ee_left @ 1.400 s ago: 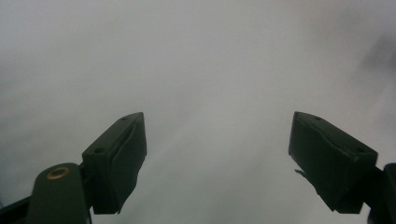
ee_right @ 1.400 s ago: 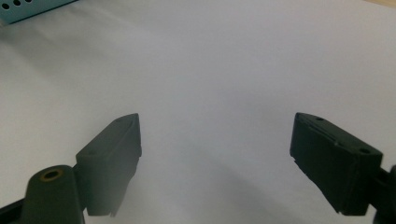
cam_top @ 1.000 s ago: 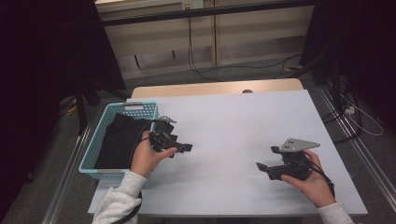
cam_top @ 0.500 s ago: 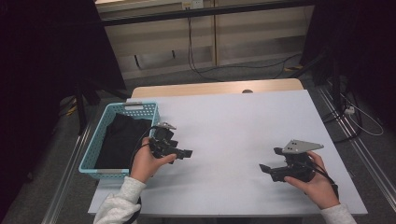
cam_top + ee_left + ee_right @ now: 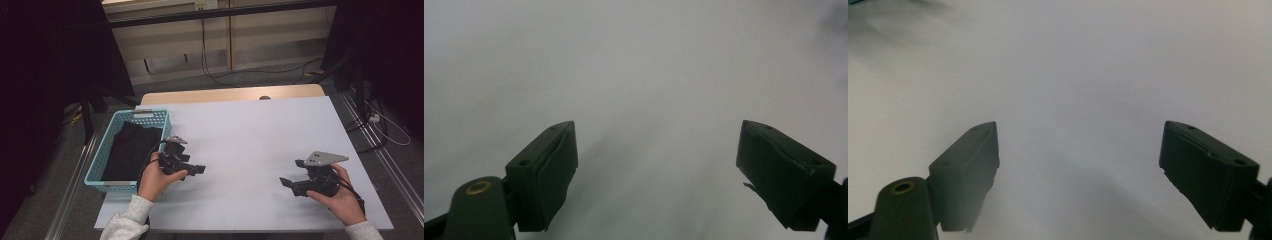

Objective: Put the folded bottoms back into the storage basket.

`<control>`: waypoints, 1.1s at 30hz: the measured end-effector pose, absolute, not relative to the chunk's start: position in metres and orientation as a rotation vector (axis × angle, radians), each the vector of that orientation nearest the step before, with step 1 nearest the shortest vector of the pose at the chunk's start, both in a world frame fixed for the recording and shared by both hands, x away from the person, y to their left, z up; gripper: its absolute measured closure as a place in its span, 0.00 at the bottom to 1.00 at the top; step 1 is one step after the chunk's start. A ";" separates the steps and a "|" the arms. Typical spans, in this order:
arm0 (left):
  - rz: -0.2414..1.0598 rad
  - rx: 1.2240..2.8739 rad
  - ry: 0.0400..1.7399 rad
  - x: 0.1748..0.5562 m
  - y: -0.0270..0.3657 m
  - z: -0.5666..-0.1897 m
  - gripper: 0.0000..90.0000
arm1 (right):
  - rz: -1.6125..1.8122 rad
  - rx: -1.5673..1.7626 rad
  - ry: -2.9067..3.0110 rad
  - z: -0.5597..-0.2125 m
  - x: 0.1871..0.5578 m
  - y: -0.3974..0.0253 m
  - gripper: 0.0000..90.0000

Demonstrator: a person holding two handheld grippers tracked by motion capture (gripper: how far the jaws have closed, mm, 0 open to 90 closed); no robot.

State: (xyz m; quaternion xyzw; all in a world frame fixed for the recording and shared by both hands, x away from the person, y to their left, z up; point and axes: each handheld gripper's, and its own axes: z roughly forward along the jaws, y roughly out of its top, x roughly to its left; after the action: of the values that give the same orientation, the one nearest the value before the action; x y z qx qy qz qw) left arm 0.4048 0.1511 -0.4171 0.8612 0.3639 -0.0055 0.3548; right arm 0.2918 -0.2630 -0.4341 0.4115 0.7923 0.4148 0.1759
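A light blue basket (image 5: 100, 172) stands at the table's left edge with a black cloth (image 5: 131, 150) lying inside it. My left gripper (image 5: 196, 169) is held just right of the basket, low over the white table (image 5: 250, 135), pointing right. Its jaws stand wide apart with nothing between them (image 5: 656, 170). My right gripper (image 5: 286, 183) hovers near the front right of the table, pointing left, with a grey three-cornered plate (image 5: 325, 158) on top. It is open too, with bare table between its fingertips (image 5: 1078, 170).
The table's far strip is bare wood (image 5: 230, 95). Beyond it lie cables (image 5: 225, 75) on the floor and a pale wall panel. A cable (image 5: 382, 125) also runs along the floor at the right. Metal rails flank the table on both sides.
My left gripper has drifted down and toward the front, away from the basket's near corner. The right gripper has shifted slightly toward the front right.
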 end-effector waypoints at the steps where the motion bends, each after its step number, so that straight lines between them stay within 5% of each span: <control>1: -0.018 2.221 0.941 0.404 0.151 -0.418 0.18 | 1.175 1.163 2.246 -0.434 0.292 -0.264 0.18; 33: 0.007 2.208 0.901 0.386 0.162 -0.426 0.16 | 1.149 1.198 2.239 -0.438 0.284 -0.276 0.18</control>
State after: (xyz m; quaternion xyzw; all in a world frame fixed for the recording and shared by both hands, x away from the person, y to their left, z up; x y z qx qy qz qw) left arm 0.3860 0.1617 -0.4263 0.8605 0.3510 0.0029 0.3693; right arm 0.2839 -0.2756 -0.4376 0.4231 0.7908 0.4057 0.1762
